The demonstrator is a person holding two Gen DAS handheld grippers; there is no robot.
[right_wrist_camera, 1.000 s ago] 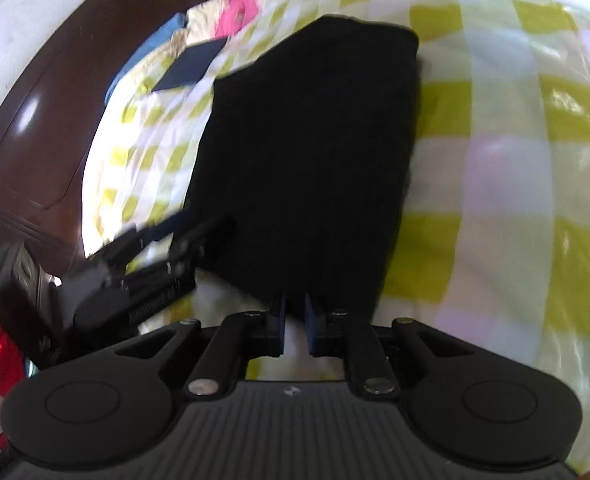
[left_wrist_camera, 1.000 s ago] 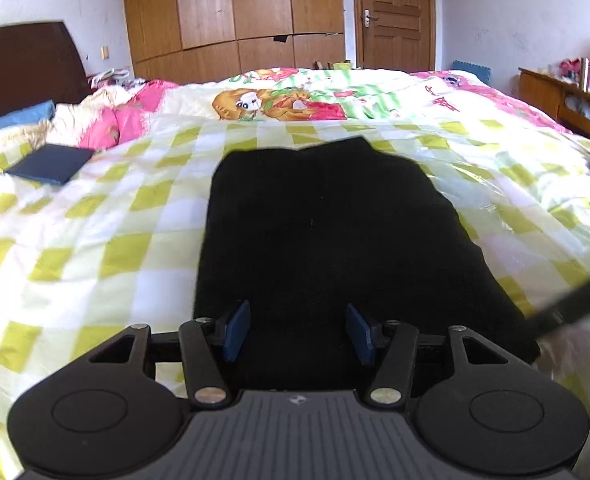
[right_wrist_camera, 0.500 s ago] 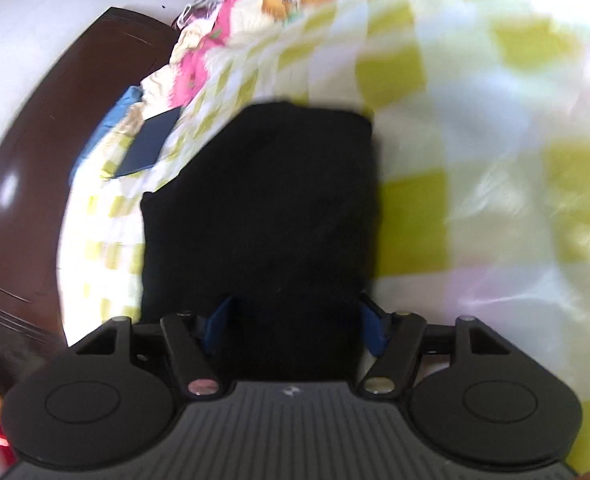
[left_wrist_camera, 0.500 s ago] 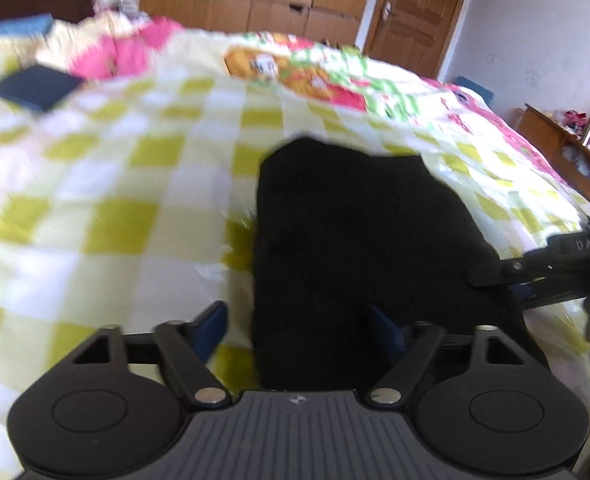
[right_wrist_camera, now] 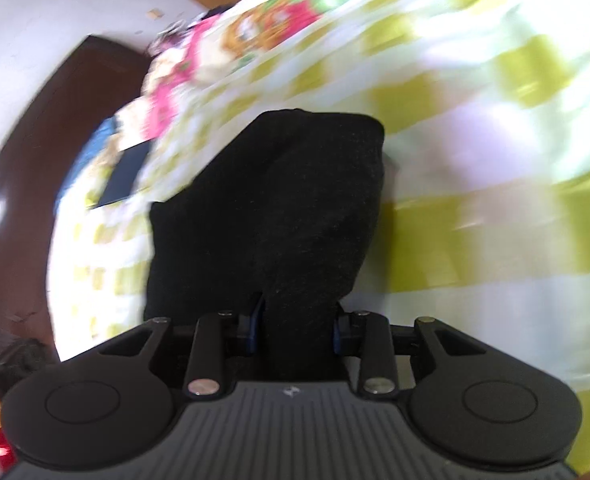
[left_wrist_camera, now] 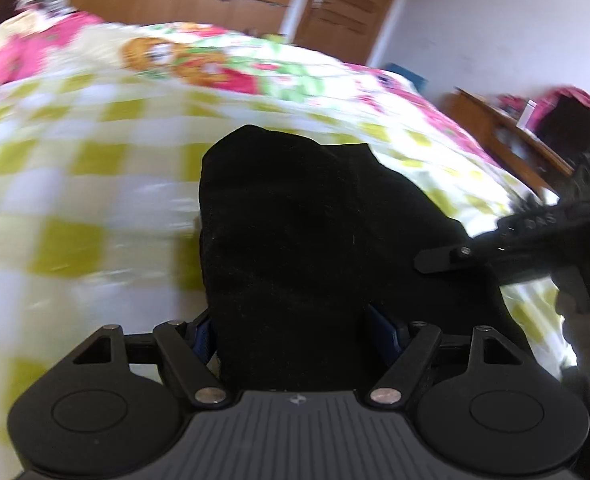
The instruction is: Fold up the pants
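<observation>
The black pants (left_wrist_camera: pixel 295 220) lie folded into a block on a yellow-and-white checked bed cover (left_wrist_camera: pixel 75 184). In the left wrist view my left gripper (left_wrist_camera: pixel 295 330) has its blue pads on either side of the near edge of the pants, with cloth filling the gap. My right gripper shows at the right (left_wrist_camera: pixel 455 256) against the pants' right side. In the right wrist view my right gripper (right_wrist_camera: pixel 295 328) is closed on a bunch of the pants (right_wrist_camera: pixel 287 200), and the cloth rises between the pads.
A dark blue flat item (right_wrist_camera: pixel 123 176) lies near the dark wooden headboard (right_wrist_camera: pixel 35 160). A pink and cartoon-print quilt (left_wrist_camera: pixel 199 64) covers the far bed. Wooden wardrobe and door (left_wrist_camera: pixel 335 8) stand behind. A wooden side table (left_wrist_camera: pixel 507 136) is at the right.
Both grippers moved in onto the near edge of the pants. The right gripper opened, then closed on cloth. The left jaws now straddle the cloth. Both views are blurred by motion.
</observation>
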